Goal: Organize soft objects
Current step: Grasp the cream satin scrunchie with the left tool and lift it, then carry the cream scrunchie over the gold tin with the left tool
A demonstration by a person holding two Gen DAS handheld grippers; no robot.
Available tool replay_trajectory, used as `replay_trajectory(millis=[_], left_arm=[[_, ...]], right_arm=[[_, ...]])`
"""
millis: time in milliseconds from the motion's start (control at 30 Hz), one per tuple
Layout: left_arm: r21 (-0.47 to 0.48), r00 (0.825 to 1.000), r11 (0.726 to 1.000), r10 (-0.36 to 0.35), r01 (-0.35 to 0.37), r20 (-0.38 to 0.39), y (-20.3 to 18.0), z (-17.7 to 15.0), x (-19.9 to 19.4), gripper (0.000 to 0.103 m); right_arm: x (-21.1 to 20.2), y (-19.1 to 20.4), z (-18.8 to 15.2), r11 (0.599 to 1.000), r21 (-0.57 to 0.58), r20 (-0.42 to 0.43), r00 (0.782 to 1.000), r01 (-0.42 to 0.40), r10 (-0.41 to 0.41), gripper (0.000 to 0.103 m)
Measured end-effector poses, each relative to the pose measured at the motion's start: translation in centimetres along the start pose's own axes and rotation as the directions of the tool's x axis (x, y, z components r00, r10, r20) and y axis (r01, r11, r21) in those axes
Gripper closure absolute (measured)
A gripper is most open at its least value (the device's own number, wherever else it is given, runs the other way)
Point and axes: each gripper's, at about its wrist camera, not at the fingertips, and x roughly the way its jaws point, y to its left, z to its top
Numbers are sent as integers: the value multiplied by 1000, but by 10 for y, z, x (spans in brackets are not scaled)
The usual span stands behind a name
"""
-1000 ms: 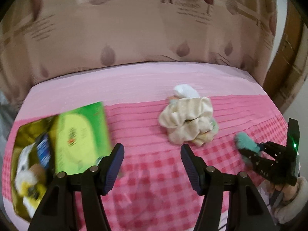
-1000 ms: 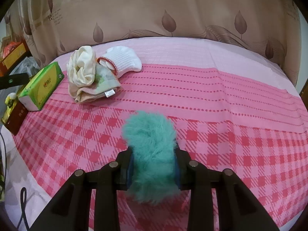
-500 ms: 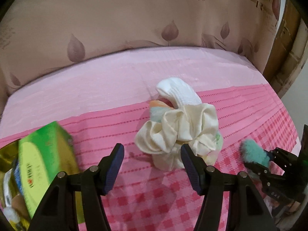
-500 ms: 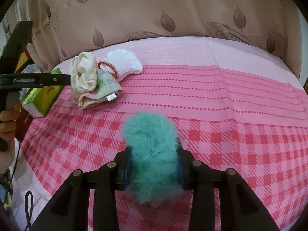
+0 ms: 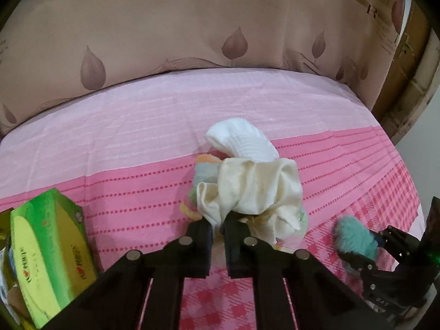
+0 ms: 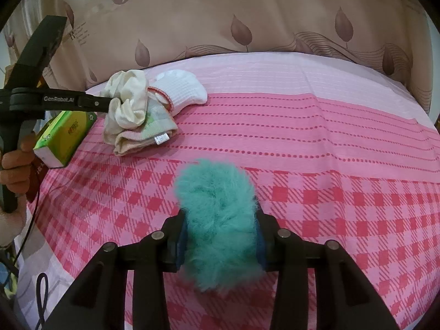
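Left claw (image 5: pixel 218 227) pinching only a fold of the scrunchie (image 5: pixel 249 189) just ahead, right claw (image 6: pixel 220 240) clamping the fluff (image 6: pixel 217 220): risk of slipping, or dragging the socks (image 5: pixel 242 140) beneath.

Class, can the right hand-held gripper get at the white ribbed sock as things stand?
Probably not: the right hand-held gripper is shut on a fluffy teal pom-pom, though bare pink bedspread lies before the white ribbed sock.
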Motion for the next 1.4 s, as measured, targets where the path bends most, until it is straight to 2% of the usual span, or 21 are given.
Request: replay_trajectory(millis=[400,867,1100,1400], left_arm=[[5,998,1000,20,-21,59,-12,-19,-47,97],[10,999,999,44,-44,18,-21,-76,-86,97],[-11,998,999,48,-48,26,-12,-105,-115,97],[-72,992,990,123,-121,28,22,-145,-149,97]], right_arm=[[0,0,-1,1000,-7,0,1000,-2,2,63],[-2,-2,-2,1000,-16,0,1000,-4,4,62],[-2,-3,-3,1000,-17,0,1000,-5,5,62],[-2,-4,-4,1000,-27,-1,1000,1,-1,62]])
